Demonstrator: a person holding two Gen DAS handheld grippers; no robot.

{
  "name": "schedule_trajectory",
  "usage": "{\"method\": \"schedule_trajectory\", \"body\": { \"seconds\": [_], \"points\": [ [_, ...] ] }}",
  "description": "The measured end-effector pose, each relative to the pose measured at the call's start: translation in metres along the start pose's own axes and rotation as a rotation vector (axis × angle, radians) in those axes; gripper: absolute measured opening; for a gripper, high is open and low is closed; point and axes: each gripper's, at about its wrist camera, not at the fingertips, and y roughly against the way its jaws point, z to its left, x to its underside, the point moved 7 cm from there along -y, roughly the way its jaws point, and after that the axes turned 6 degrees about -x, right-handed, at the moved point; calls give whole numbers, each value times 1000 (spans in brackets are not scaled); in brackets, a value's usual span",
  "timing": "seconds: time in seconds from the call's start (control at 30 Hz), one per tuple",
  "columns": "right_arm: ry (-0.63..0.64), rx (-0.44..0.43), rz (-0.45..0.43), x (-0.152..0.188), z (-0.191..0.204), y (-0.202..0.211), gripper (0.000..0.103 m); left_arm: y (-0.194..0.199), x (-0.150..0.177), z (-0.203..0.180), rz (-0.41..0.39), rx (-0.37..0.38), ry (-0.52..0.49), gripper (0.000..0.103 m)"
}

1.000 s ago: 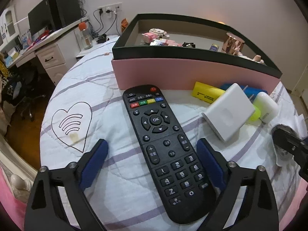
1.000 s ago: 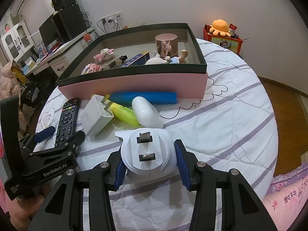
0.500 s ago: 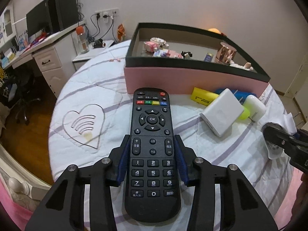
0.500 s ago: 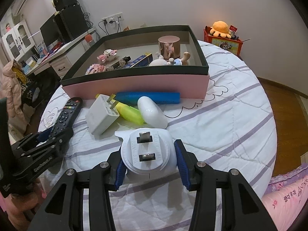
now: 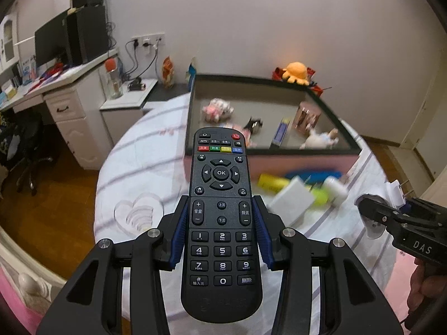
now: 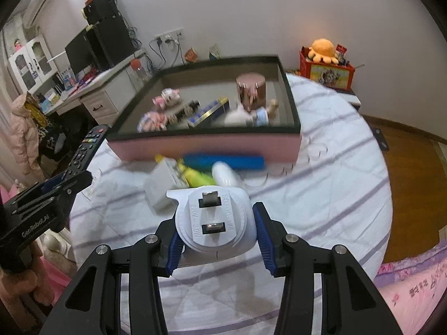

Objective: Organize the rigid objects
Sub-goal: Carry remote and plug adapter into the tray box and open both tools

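We hold the stiff, light remote point(image 5: 221, 212) mid-length in the left gripper point(image 5: 221, 233) and the smooth plug point(image 6: 216, 220) in the right gripper point(image 6: 217, 236), both clamped above the bed point(image 6: 335, 195).

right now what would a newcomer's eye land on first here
The black remote clamped in the left hand-held gripper, raised above the bed, fills the left wrist view. The right hand-held gripper grips a white plug adapter, prongs facing the camera. Behind both sits the pink box of trinkets.
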Motion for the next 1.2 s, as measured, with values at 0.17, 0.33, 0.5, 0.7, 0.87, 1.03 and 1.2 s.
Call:
{"method": "schedule_trajectory", "body": {
  "seconds": [0.17,0.33,0.5,0.7,0.87,1.03,1.2],
  "points": [
    [36,9,-55,-49,-1,10,47,-6,-43,-10,-24,45,-13,44],
    [61,9,-82,-106,-4,2,47,-31,-97,-27,-30,85,-21,44],
    [62,-3,-57,-163,-11,-37,47,-73,-138,-40,4,97,-32,44],
    [35,8,35,-199,-36,-108,47,-140,-154,-50,116,100,-38,44],
    [22,22,103,-201,-56,-147,47,-168,-148,-64,181,109,-60,44],
    [27,25,128,-205,-60,-162,47,-181,-148,-74,199,103,-74,44],
    [30,45,158,-204,-65,-176,48,-190,-145,-77,221,60,-95,56]
  ]
}}
